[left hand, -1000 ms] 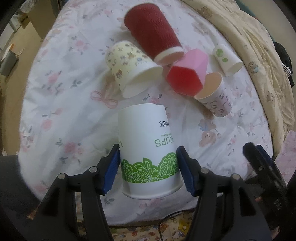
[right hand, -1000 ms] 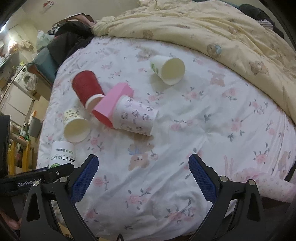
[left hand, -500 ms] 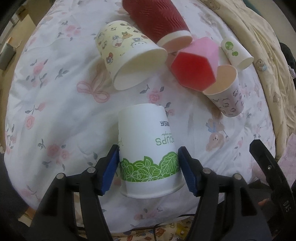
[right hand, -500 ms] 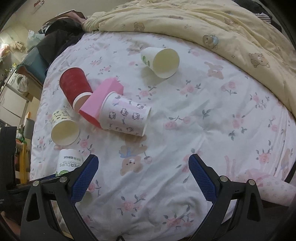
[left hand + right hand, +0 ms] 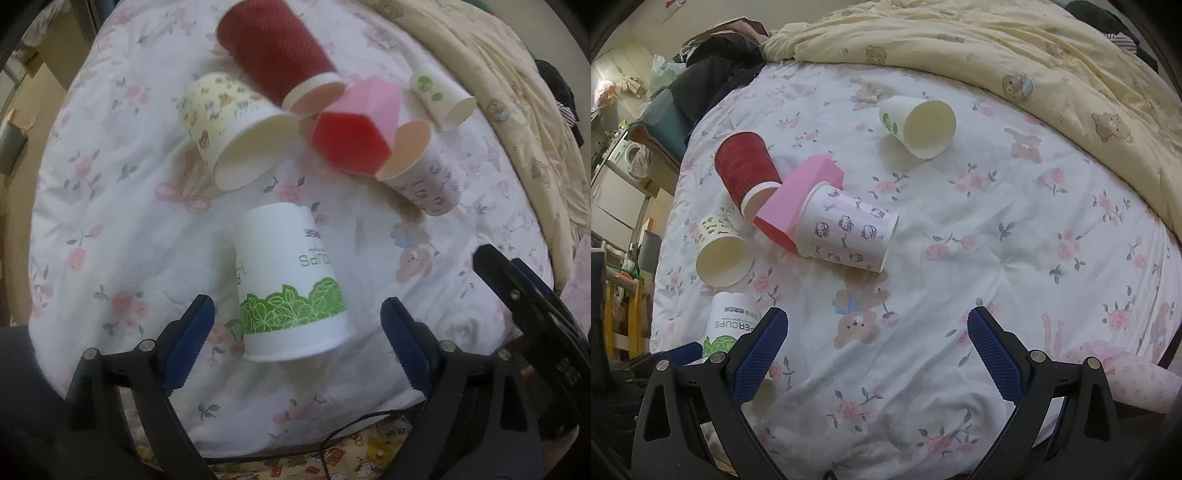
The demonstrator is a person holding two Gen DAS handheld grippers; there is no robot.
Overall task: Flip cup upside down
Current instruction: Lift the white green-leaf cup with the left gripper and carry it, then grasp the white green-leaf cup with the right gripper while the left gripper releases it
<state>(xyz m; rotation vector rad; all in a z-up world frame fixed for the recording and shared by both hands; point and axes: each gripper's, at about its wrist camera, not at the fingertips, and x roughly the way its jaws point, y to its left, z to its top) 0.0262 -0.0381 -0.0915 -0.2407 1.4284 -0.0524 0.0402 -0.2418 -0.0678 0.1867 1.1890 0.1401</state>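
A white paper cup with a green leaf band [image 5: 291, 284] stands upside down on the floral bedspread [image 5: 110, 221], leaning slightly. My left gripper [image 5: 295, 332] is open, its blue pads apart on either side of the cup without touching it. The cup also shows at the lower left of the right wrist view [image 5: 729, 321]. My right gripper [image 5: 877, 350] is open and empty over the bedspread, to the right of the cup.
Several cups lie on their sides beyond: a yellow patterned one [image 5: 236, 129], a dark red ribbed one [image 5: 280, 59], a pink hexagonal one [image 5: 354, 129], a pink-striped one [image 5: 846, 232], and a small white one [image 5: 919, 125]. A yellow quilt [image 5: 1034, 55] lies at the back right.
My left gripper has opened and let go of the white cup, which now stands rim down on the bed. The right gripper stayed open and shifted slightly.
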